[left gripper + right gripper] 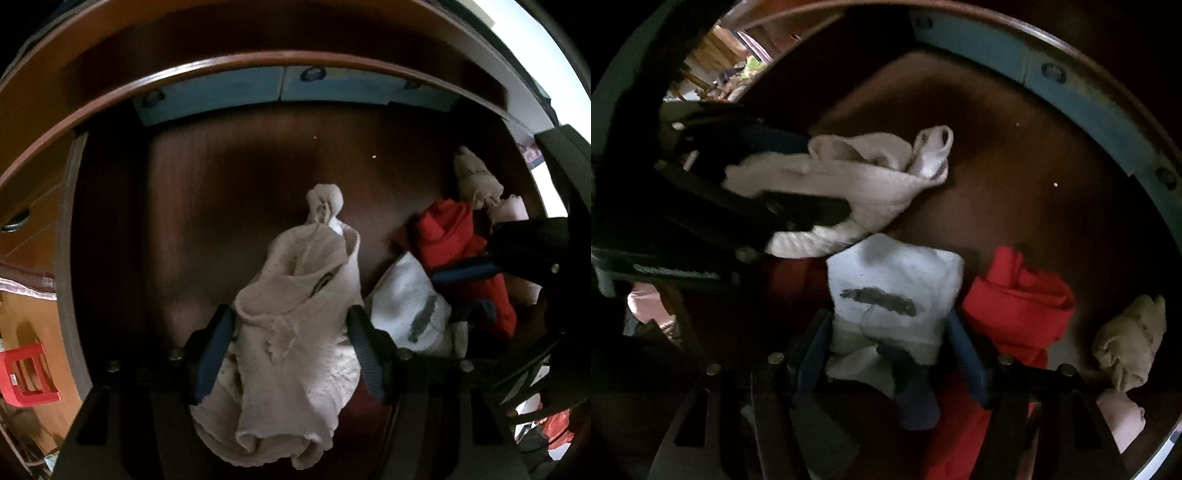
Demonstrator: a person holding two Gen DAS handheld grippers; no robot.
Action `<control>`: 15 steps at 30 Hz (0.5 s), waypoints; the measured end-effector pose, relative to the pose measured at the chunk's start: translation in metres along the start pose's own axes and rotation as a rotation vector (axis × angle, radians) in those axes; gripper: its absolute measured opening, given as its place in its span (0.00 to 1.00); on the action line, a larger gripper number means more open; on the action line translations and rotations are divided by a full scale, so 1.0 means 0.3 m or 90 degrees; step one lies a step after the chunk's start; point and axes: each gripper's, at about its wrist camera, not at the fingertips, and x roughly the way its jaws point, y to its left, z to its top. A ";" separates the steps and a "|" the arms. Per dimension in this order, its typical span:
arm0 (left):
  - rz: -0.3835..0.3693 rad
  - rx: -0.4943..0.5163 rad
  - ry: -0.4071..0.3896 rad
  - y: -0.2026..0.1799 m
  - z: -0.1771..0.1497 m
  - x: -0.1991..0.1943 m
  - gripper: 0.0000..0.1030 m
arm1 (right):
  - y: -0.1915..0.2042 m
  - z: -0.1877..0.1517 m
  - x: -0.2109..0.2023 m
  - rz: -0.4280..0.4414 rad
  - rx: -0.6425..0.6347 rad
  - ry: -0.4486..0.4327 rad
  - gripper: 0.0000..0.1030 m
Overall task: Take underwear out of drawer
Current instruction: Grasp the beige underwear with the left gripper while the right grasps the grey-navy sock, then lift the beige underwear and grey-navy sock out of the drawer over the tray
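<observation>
Inside the dark wooden drawer (229, 177), the crumpled beige cotton underwear (295, 314) lies between the left gripper (291, 354)'s released jaws. The right gripper (890, 358)'s jaws, also released, straddle a folded white garment (897, 280) beside red cloth (1015, 306); bare drawer floor lies beyond.

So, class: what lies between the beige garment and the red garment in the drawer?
A white garment with a dark mark lies between the beige garment and the red garment, clearest in the right wrist view.
</observation>
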 end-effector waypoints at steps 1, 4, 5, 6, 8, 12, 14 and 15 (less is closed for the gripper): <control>0.003 0.004 0.000 -0.005 0.000 0.003 0.63 | -0.004 0.003 0.004 -0.009 0.003 -0.001 0.64; 0.014 0.021 0.004 -0.027 -0.003 0.014 0.64 | -0.003 0.011 0.026 -0.034 0.001 0.003 0.64; 0.013 0.022 0.002 -0.028 -0.004 0.012 0.62 | 0.001 0.012 0.037 -0.036 -0.003 0.011 0.63; 0.007 0.021 -0.001 -0.031 -0.003 0.013 0.55 | 0.003 0.013 0.043 -0.037 -0.004 0.016 0.56; 0.001 0.027 -0.005 -0.037 -0.007 0.012 0.44 | 0.000 0.017 0.053 -0.024 0.008 0.021 0.49; -0.047 0.003 -0.041 -0.018 -0.027 -0.034 0.24 | -0.032 0.011 0.040 0.026 0.053 0.008 0.20; -0.066 -0.014 -0.059 -0.003 -0.035 -0.054 0.22 | -0.064 -0.002 0.008 0.037 0.090 -0.029 0.19; -0.072 -0.021 -0.066 0.002 -0.039 -0.065 0.22 | -0.086 -0.013 -0.016 0.057 0.121 -0.055 0.19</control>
